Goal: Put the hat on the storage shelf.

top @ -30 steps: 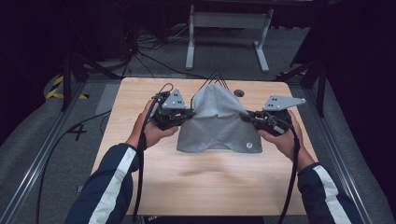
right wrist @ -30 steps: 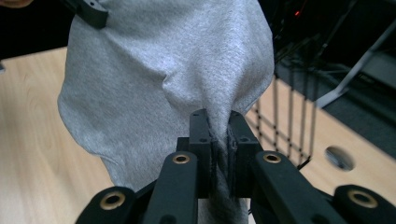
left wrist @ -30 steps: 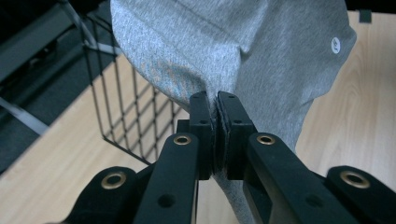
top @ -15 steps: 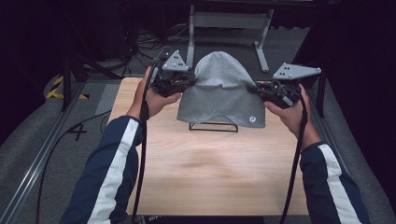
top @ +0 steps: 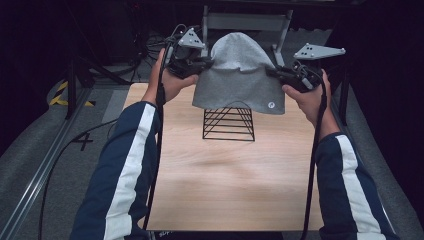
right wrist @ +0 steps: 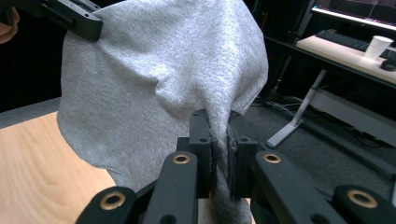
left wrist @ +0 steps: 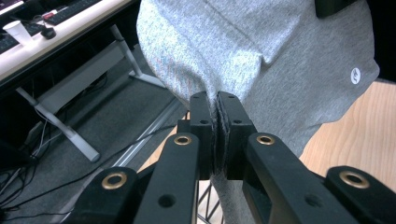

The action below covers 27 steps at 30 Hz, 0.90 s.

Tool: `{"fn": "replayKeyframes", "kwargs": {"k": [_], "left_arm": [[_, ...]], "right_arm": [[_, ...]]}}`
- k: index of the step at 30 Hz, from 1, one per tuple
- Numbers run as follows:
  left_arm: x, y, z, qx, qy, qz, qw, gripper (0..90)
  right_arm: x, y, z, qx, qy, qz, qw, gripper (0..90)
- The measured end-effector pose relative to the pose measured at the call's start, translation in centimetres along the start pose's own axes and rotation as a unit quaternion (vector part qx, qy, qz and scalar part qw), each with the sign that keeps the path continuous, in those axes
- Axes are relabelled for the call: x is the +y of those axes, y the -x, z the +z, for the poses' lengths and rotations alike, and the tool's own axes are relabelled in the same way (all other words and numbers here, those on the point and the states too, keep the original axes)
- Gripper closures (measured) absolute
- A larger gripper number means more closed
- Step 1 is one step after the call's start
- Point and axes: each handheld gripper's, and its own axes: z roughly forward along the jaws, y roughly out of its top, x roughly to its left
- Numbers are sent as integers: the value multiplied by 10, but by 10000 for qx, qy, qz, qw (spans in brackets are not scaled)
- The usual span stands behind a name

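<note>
High view: both grippers' jaws pinch the grey hat [top: 239, 70] aloft.

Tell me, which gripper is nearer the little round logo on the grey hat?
The right gripper: the logo sits at the grey hat's lower corner just below it; the left gripper pinches the opposite edge.

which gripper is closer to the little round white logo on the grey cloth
Right. The right gripper pinches the grey cloth on the edge above the logo; the left gripper pinches the opposite edge, across the cloth from it.
</note>
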Motion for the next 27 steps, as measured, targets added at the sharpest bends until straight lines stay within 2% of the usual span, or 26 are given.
{"fn": "replayKeyframes", "kwargs": {"k": [6,11,15,17,18,20,27], "left_arm": [[2,-14,9,122,7,-98,9999,859],[-1,-19,19,52,14,-251,9997,859],[-5,-20,24,56,-22,-253,9997,859],[-9,-21,27,-1,-35,-321,9995,859],[-11,-22,29,39,-63,-322,9995,859],[-15,-22,32,-45,4,-446,9990,859],[-17,-13,23,-192,100,-299,9993,859]], "right_arm": [[7,8,13,-87,-15,25,10000,836],[6,14,27,-110,-46,42,9999,836],[2,16,32,-77,-78,113,9999,836],[-2,19,35,-66,-92,142,9998,836],[-4,20,37,-55,-114,152,9998,836],[-10,21,39,-8,-130,206,9997,836],[-16,18,31,138,-53,174,9997,836]]}}
